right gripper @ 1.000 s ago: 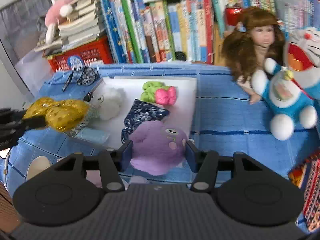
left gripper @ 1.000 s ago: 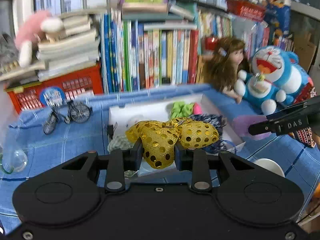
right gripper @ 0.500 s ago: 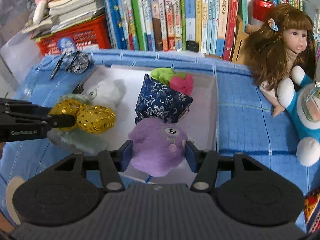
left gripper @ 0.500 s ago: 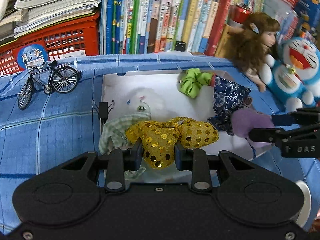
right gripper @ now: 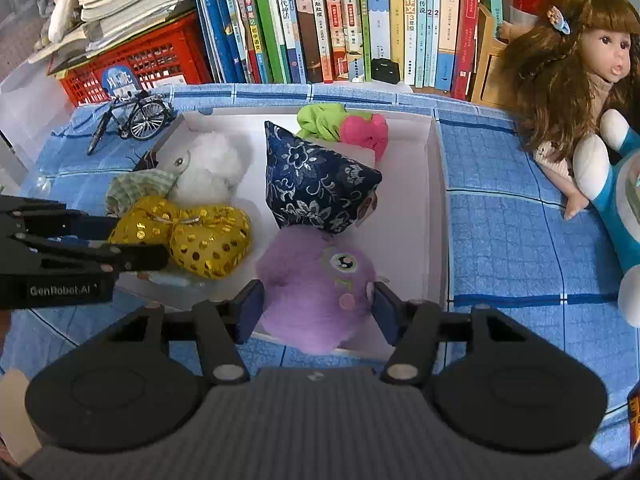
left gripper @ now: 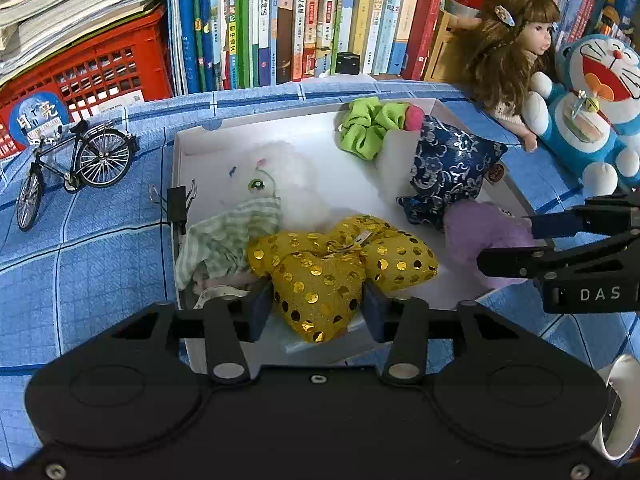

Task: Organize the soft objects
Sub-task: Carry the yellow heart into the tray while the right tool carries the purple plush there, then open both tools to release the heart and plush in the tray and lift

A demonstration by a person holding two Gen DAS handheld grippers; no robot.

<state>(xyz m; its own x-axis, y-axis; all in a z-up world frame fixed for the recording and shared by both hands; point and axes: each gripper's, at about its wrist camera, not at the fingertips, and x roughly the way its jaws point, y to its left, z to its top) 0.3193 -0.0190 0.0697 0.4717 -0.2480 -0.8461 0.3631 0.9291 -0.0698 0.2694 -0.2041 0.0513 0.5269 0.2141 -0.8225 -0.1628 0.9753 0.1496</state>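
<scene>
A blue checked tablecloth (right gripper: pixel 508 240) covers a table backed by a long row of upright books (right gripper: pixel 340 20) and a red plastic crate (right gripper: pixel 132 60) stacked with more books. On the cloth sits a shallow white tray (right gripper: pixel 436 208), the place where the soft things lie. To its right a doll with long brown hair (right gripper: pixel 572 64) leans beside a blue cat plush (left gripper: pixel 596 108). To its left stands a small model bicycle (left gripper: pixel 76 168).

Inside the tray, from larger to smaller: a purple plush (right gripper: pixel 316 280) at the near edge, a dark blue floral pouch (right gripper: pixel 316 184) touching it from behind, a gold sequinned heart cushion set (left gripper: pixel 332 264) at the near left, a white fluffy toy (right gripper: pixel 212 168) behind that, a green checked cloth (left gripper: pixel 224 240) against the left wall, and at the far side a lime green scrunchie (left gripper: pixel 368 124) touching a pink scrunchie (right gripper: pixel 366 132).

The left gripper (left gripper: pixel 316 308) has just been opening; its jaws flank the front gold heart, slightly clear of it. The right gripper (right gripper: pixel 316 308) has just been opening too, and its pads stand either side of the purple plush; whether they touch it is hard to tell
</scene>
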